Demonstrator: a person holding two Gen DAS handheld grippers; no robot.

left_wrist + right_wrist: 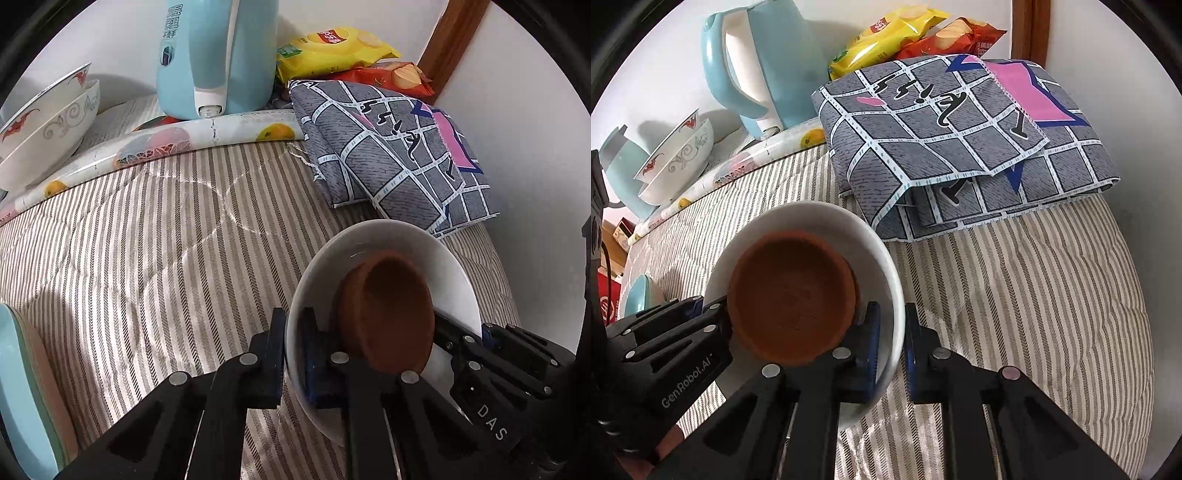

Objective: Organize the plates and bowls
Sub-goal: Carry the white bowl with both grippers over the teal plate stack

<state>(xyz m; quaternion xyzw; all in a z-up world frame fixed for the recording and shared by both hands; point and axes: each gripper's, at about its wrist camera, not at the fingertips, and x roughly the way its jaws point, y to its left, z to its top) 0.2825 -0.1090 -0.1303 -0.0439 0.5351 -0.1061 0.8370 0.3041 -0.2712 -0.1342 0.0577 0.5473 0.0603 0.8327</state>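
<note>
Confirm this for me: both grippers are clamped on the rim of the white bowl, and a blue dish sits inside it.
Wrong on the colour. The dish inside the white bowl is brown, as the right wrist view shows plainly. The rest holds: the left gripper and the right gripper each pinch the bowl's rim.

Blue plate stack [22, 398] cut by frame edge — kettle [218, 55] top cropped.

Two fisheye views look forward and down along the fingers of each hand-held gripper, close over a striped bed [147, 240]. Both share the white bowl [406, 251] [827, 218], seen from opposite rims, and the blue kettle [218, 55] [783, 74] behind.
</note>
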